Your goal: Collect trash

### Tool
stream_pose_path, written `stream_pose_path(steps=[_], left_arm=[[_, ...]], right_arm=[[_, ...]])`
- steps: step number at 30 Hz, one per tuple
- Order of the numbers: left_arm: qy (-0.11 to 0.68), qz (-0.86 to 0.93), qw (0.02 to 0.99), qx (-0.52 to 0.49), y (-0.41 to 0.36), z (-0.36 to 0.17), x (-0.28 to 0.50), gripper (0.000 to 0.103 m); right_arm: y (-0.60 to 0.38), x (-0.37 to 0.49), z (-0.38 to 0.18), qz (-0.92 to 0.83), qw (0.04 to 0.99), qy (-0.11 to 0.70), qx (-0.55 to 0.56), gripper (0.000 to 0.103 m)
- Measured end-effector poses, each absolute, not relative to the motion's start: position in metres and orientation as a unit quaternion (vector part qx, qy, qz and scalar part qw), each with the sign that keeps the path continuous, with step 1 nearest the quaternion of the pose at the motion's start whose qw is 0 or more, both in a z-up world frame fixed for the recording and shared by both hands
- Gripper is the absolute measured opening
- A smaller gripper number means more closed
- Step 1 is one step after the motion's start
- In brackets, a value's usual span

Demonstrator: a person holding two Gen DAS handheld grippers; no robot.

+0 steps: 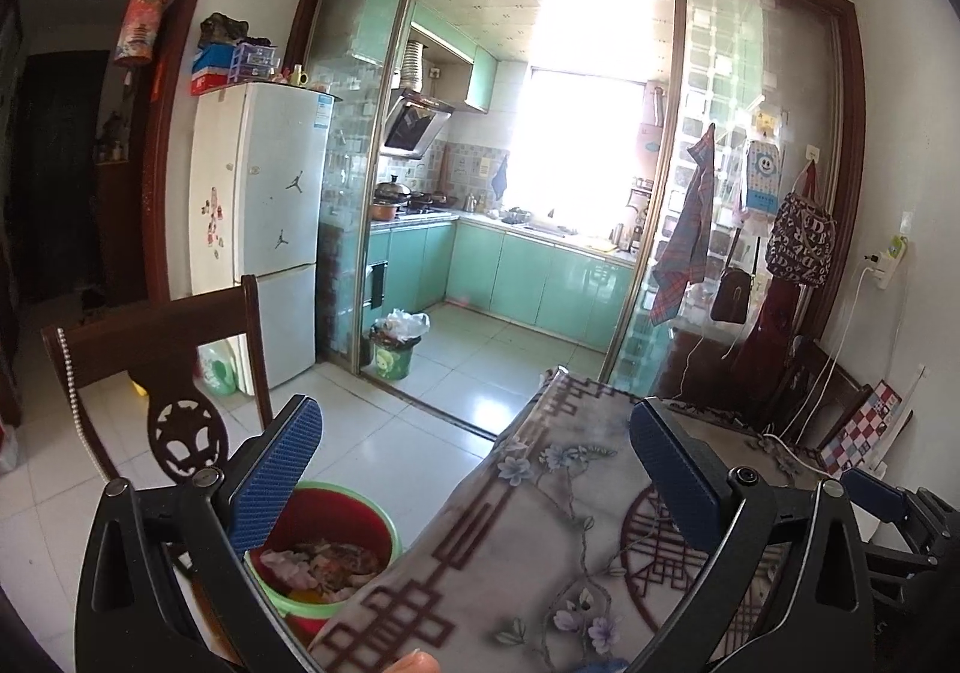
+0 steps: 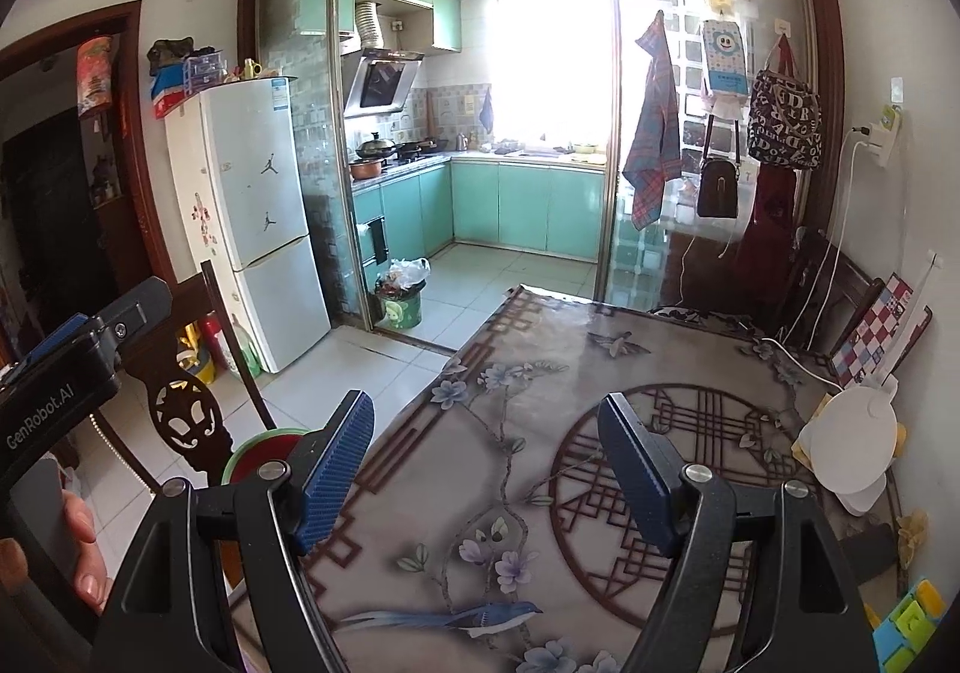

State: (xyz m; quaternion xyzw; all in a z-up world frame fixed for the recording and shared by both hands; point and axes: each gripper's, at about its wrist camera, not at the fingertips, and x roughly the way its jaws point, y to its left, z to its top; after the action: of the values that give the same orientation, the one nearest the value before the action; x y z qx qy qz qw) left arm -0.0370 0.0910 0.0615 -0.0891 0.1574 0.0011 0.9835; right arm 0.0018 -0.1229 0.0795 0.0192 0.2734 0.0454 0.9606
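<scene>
Now I am holding my left claw [image 1: 474,481] and right claw [image 2: 486,469] wide open and empty over the worktop [image 2: 516,433], looking slowly for trash for the bin [image 1: 336,565].

A home dining room: fridge [image 1: 270,229], cloth-covered table [image 2: 540,463], kitchen cabinets [image 1: 540,277] beyond.

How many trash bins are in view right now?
2. A green bin with a red liner sits on the floor beside the table's left edge; a green bin with a white bag stands in the kitchen doorway. Others may be hidden.
</scene>
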Motion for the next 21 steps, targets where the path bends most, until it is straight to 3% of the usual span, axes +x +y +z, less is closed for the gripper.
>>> stream_pose_path(steps=[4,21], left_arm=[[0.134,0.006,0.988,-0.079,0.089,0.061,-0.042,0.103],[0.176,0.024,0.983,-0.039,0.078,0.053,-0.033,0.103]], right_arm=[[-0.126,0.003,0.079,0.039,0.961,0.274,0.021,0.077],[-0.123,0.005,0.074,0.032,0.959,0.28,0.022,0.077]])
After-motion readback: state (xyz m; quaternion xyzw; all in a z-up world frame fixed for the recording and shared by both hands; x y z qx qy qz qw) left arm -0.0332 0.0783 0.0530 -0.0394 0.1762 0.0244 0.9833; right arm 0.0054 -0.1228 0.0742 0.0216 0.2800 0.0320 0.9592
